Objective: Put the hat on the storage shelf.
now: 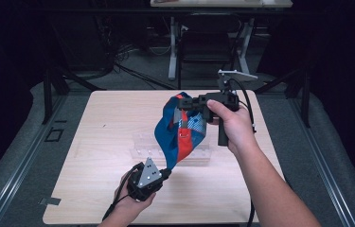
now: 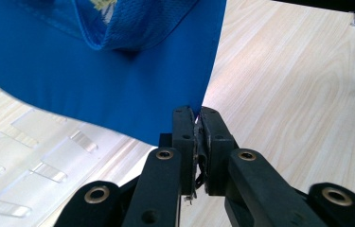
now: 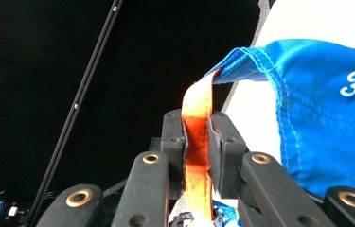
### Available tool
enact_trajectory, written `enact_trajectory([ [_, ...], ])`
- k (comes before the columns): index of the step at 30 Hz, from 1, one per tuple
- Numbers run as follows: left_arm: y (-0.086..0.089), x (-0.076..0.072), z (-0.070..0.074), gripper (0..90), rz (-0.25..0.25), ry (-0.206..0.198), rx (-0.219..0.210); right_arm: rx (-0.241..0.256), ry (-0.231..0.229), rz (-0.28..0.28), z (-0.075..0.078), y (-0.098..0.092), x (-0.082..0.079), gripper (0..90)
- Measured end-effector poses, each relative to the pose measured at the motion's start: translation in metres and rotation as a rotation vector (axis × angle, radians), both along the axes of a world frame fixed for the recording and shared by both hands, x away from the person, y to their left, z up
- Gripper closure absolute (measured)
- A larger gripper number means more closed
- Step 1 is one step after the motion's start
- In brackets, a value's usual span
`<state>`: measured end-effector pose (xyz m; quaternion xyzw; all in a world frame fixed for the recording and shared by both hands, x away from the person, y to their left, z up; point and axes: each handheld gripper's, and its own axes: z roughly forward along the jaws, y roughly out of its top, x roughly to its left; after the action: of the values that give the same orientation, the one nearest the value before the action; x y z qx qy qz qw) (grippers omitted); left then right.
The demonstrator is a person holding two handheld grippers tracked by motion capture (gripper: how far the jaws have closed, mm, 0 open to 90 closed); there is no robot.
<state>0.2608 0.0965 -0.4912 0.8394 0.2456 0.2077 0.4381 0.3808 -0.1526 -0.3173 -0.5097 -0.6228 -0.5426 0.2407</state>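
Blue bag (image 1: 173, 130) hangs mid-frame over the counter (image 1: 104, 142). Right gripper (image 1: 184, 105) pinches its orange strap (image 3: 198, 142), left gripper (image 1: 164, 174) clamps the bottom edge, probably stretching it open.

There are 3 cameras. The high view sits above the person's side and looks forward and down on the whole wooden table (image 1: 99, 142), with dark floor behind it. The left gripper view rides on the left gripper (image 2: 197, 124) and looks along its 2 black jaws, very close to the blue cloth (image 2: 118, 80), with the table just past it. The right gripper view rides on the right gripper (image 3: 196, 137) and looks up and out into the dark, very close to the cloth's orange strap (image 3: 197, 142). All 3 views share the blue cloth.
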Motion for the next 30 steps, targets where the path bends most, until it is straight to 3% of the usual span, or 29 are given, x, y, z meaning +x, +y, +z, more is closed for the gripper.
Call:
enact_trajectory([
  [10,0.020,0.016,-0.001,88.1,0.043,0.019,-0.039,0.008,0.001,0.001,-0.001,0.001,0.003,77.9],
  [15,0.029,0.026,-0.003,88.0,0.071,0.032,-0.090,0.018,-0.002,0.005,-0.001,0.004,0.003,77.9],
  [23,0.028,0.036,-0.006,88.0,0.087,0.057,-0.115,0.015,-0.001,0.003,-0.004,0.004,0.007,77.9],
  [30,0.021,0.040,-0.012,88.1,0.096,0.069,-0.106,0.016,0.016,-0.005,-0.012,0.001,0.012,77.9],
])
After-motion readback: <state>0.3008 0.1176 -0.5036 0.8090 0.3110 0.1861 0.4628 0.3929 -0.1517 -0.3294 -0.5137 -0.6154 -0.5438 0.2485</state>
